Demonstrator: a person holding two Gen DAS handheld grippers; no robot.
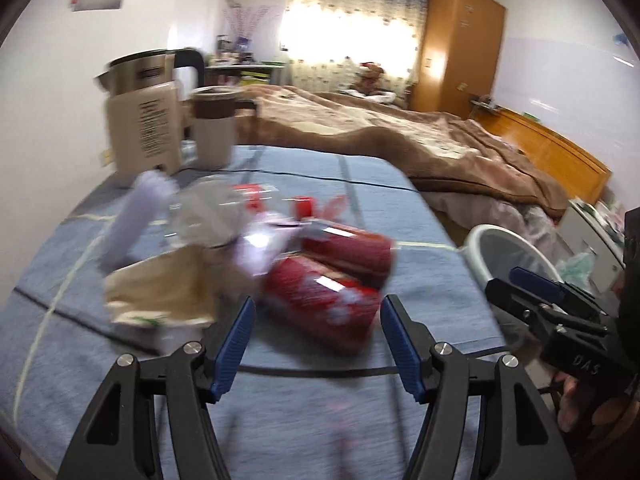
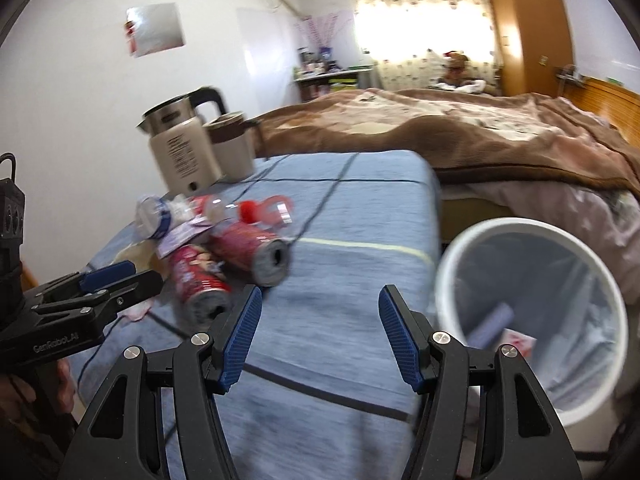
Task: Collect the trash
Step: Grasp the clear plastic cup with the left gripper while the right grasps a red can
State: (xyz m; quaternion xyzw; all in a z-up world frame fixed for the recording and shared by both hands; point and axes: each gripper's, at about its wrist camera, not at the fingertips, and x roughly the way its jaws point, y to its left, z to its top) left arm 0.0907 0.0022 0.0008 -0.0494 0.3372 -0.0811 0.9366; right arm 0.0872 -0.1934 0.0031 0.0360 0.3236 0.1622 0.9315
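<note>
A pile of trash lies on the blue-clothed table (image 1: 360,184): two red cans (image 1: 324,300) (image 1: 352,250), a crushed clear bottle with a red cap (image 1: 240,208), a white tube (image 1: 132,220) and a beige wrapper (image 1: 160,292). My left gripper (image 1: 316,344) is open, just short of the nearer can. In the right wrist view the cans (image 2: 200,280) (image 2: 250,250) lie left of my open, empty right gripper (image 2: 320,336). The white bin (image 2: 532,308) stands to the right and holds some trash. The left gripper (image 2: 108,280) also shows there.
A steel kettle (image 1: 144,120) and a lidded cup (image 1: 214,124) stand at the table's far left. A bed with a brown blanket (image 1: 400,132) lies beyond the table. The bin (image 1: 508,256) stands off the table's right edge. A wooden wardrobe (image 1: 456,44) stands at the back.
</note>
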